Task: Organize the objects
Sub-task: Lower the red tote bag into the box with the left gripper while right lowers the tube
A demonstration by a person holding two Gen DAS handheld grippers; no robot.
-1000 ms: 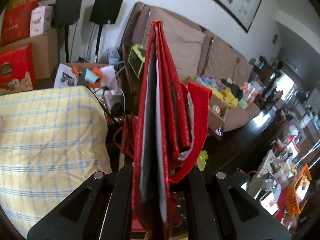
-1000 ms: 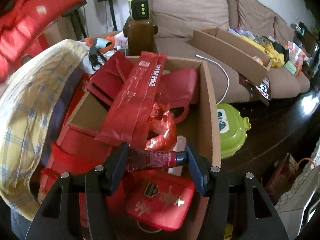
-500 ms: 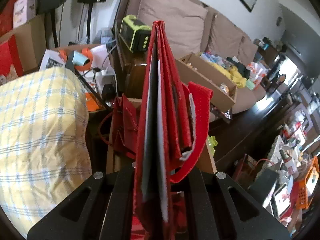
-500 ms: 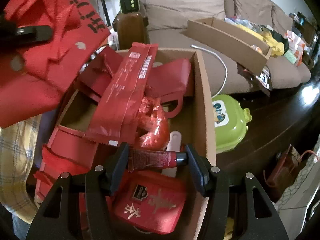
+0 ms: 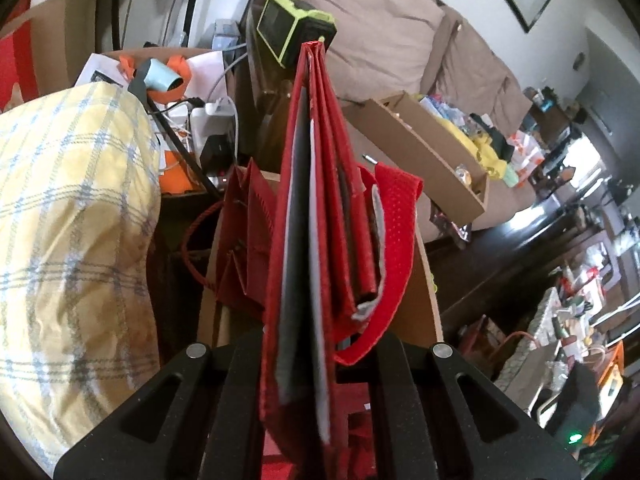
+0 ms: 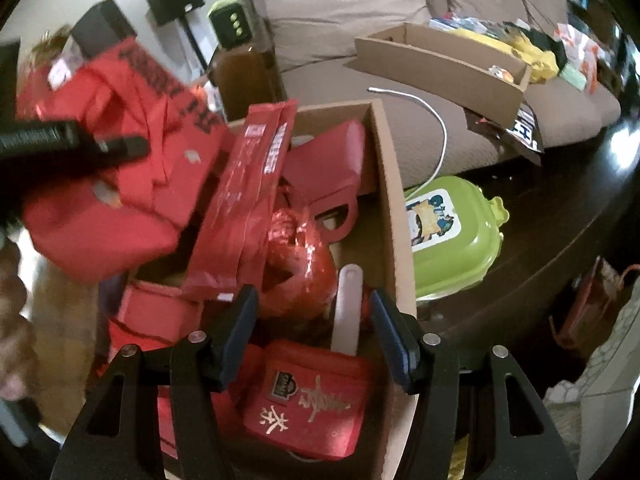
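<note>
My left gripper is shut on a folded red paper bag with a red strap handle, which stands on edge between its fingers. In the right wrist view that bag hangs blurred over the left side of an open cardboard box. The box holds several red bags, a shiny red wrapped item, a white stick and a red packet with gold characters. My right gripper hovers over the box's near end, open, with nothing between its fingers.
A yellow plaid cushion lies left of the box. A green lidded container sits on the dark floor to its right. Behind are a brown sofa with a long flat cardboard tray and a green-black device.
The left gripper has come down with the red bag towards the box. The red tube that sat between the right gripper's fingers is gone from them.
</note>
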